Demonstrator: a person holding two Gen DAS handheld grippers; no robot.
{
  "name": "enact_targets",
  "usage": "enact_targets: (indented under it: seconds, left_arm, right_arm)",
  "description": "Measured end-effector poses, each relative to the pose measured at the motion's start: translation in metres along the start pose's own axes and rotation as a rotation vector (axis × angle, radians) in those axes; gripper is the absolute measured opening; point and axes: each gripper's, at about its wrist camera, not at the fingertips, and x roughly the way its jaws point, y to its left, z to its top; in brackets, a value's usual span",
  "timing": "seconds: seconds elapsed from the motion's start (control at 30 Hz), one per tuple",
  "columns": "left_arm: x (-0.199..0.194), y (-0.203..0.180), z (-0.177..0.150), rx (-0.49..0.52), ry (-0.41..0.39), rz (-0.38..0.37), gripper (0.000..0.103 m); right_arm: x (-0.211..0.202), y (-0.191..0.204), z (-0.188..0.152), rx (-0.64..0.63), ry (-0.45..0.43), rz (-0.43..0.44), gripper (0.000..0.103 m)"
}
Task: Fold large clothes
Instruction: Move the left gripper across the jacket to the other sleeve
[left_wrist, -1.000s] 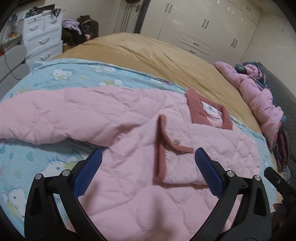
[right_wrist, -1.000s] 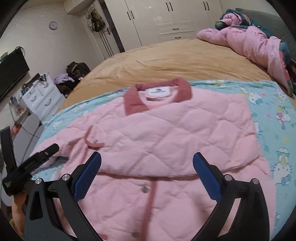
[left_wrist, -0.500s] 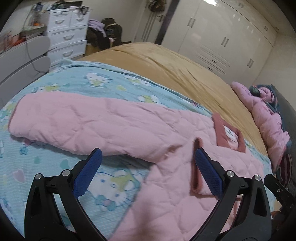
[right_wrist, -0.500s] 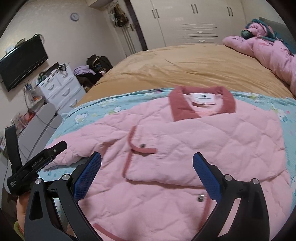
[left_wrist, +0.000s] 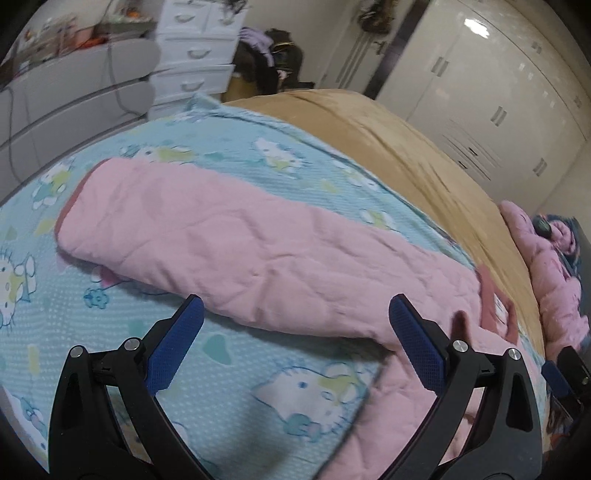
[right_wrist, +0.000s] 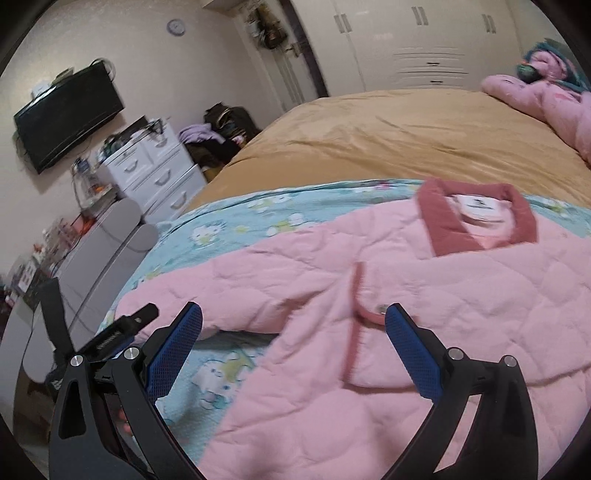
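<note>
A pink quilted jacket (right_wrist: 461, 295) with a dark red collar (right_wrist: 480, 221) lies spread on a blue cartoon-print sheet (left_wrist: 258, 158). One front panel is folded over the chest. Its left sleeve (left_wrist: 229, 243) stretches out straight across the sheet, cuff at the far left. My left gripper (left_wrist: 295, 325) hovers open just in front of that sleeve, holding nothing. My right gripper (right_wrist: 293, 332) stands open over the jacket's lower front, near a snap button (right_wrist: 380, 308). The left gripper's body (right_wrist: 110, 332) shows at the left of the right wrist view.
A tan bedspread (right_wrist: 406, 125) covers the far bed. A pink bundle of bedding (left_wrist: 554, 280) lies at the head end. White drawers (right_wrist: 155, 173), a wall screen (right_wrist: 66, 110), dark bags (right_wrist: 225, 125) and white wardrobes (left_wrist: 498, 92) surround the bed.
The left gripper has swung left from the jacket's chest to face the outstretched sleeve. The right gripper has also turned left, so the collar sits further right. Both stayed open.
</note>
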Motion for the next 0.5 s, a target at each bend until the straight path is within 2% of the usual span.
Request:
enact_targets:
  seconds: [0.13,0.37,0.5]
  left_arm:
    - [0.013,0.035,0.007,-0.069,0.028,0.044,0.094]
    - [0.035,0.089,0.013,-0.23,0.074,0.019,0.094]
    - [0.052,0.121,0.015,-0.368,0.074,0.025,0.094]
  right_arm:
    - [0.025,0.027,0.001,-0.037,0.033,0.03,0.099]
    - [0.07,0.075,-0.004,-0.101,0.115,0.081,0.099]
    - [0.079,0.086,-0.009,-0.113,0.136,0.103,0.099]
